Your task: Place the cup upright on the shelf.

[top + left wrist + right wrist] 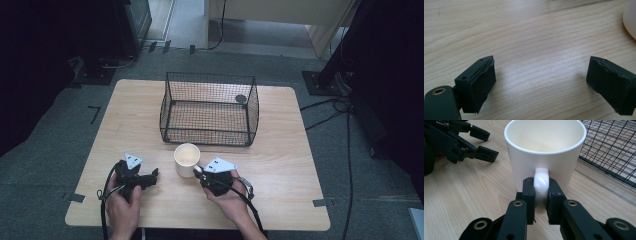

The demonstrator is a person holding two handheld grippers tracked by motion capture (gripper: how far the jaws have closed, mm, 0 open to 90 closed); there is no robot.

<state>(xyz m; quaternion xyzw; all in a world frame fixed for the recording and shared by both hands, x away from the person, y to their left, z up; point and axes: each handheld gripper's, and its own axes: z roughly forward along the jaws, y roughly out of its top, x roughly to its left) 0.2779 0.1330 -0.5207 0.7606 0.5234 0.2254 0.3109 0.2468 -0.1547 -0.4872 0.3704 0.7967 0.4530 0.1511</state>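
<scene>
- The white mug (544,152) stands upright on the wooden worktop (280,165), just in front of the black wire basket (209,109) and between the two grippers. It looks empty inside.
- The right gripper (541,195) has its fingers (529,192) clamped on the mug's handle (541,181), one pad on each side of the loop.
- The left gripper (541,82) rests low over bare worktop beside the mug, its fingers (480,83) wide apart with nothing between them.
- Risk, as I judge it: the hold is on the handle alone, so in a lift the mug's weight hangs forward of the pads and it could swing or tip down.
- The glazed handle is smooth and rounded; a weak squeeze might let it slide out, and the mug would drop onto the worktop.
- The basket's near wall stands close behind the mug; a low carry toward it could knock the mug against the wire rim.
- No brand, label or writing is readable on the mug, basket or grippers.
</scene>
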